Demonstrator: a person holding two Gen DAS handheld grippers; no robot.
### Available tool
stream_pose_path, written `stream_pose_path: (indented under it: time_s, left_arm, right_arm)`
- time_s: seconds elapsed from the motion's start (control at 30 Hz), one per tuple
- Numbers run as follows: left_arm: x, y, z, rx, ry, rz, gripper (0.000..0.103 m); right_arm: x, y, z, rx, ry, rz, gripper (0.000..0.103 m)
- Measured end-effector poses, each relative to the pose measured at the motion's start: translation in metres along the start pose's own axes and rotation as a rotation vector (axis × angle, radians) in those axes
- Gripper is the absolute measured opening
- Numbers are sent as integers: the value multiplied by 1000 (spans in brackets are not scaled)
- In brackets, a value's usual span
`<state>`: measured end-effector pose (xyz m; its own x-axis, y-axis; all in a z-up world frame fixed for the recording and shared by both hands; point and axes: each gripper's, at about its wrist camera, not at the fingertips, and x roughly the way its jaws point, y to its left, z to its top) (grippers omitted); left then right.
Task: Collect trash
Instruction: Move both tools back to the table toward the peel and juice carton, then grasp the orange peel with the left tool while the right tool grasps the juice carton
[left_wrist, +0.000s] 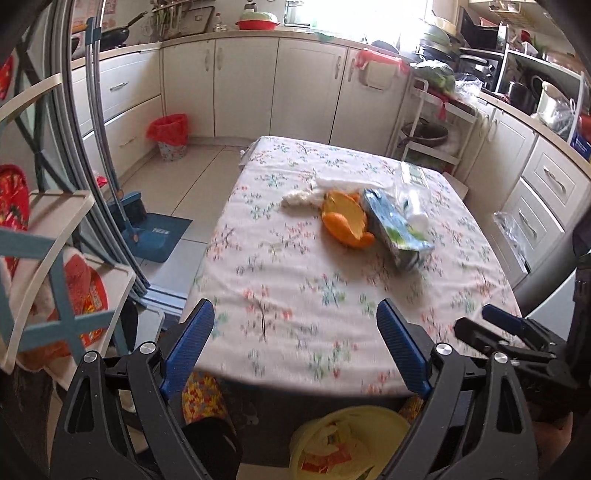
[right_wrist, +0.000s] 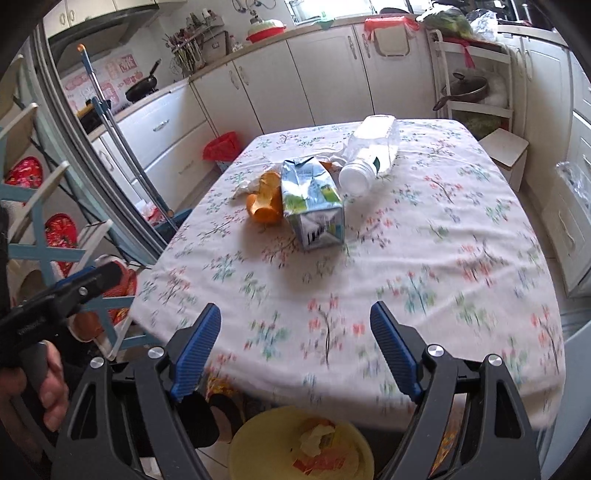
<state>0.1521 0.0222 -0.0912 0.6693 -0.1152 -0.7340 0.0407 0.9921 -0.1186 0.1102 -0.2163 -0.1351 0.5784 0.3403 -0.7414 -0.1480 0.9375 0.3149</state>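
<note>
Both claws spread, nothing pinched: left claw, right claw. Orange peel, carton, bottle left mid-desk. Approach step judged; reach over yellow bin needed next.

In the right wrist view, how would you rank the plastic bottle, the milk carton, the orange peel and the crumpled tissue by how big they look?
Largest to smallest, as they look in the right wrist view:
1. and 2. plastic bottle and milk carton: too alike to rank, and the carton lies nearer the camera.
3. orange peel
4. crumpled tissue, partly hidden behind the peel.
</note>
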Motion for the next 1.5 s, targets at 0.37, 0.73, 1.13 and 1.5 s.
stream_pose_path:
  time_s: [0.37, 0.73, 1.13, 1.5]
  left_arm:
    - [31, 6, 9, -90, 52, -37, 85]
    - [63, -5, 26, -109, 97, -58, 85]
    - [138, -25, 64, -143, 158, -21, 85]
    - [188, -39, 74, -120, 207, -11, 58]
  right_arm:
    - [81, 5, 47, -53, 51, -115, 80]
    - [89, -4, 53, -119, 73, -70, 58]
    - [33, -30, 14, -141, 176, -59, 59]
    - [37, -32, 17, -128, 129, -63, 75]
